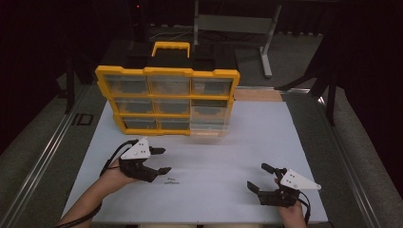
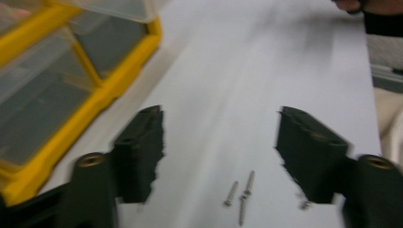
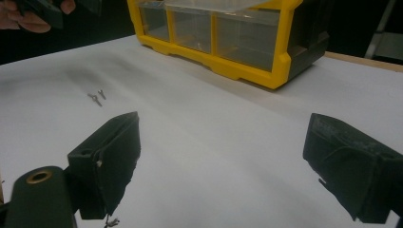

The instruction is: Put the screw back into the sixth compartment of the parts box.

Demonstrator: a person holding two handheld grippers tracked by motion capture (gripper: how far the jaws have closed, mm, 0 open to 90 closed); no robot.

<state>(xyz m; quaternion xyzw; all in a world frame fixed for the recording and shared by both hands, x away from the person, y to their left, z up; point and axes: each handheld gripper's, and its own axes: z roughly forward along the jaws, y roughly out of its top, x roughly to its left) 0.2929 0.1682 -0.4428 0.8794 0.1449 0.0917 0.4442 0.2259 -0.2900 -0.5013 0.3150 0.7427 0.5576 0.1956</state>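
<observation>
Left claw spread wide, nothing in it, hovering just left of the screws on the white counter. Left gripper view resolves what the high view can't: three slim silver screws lying loose between the jaws, threads faintly visible, image blurred. Right claw also wide open and empty, well apart at the counter's right. Right gripper view shows the screws as tiny specks. Yellow plastic organizer, clear compartments; contents hard to make out.
</observation>
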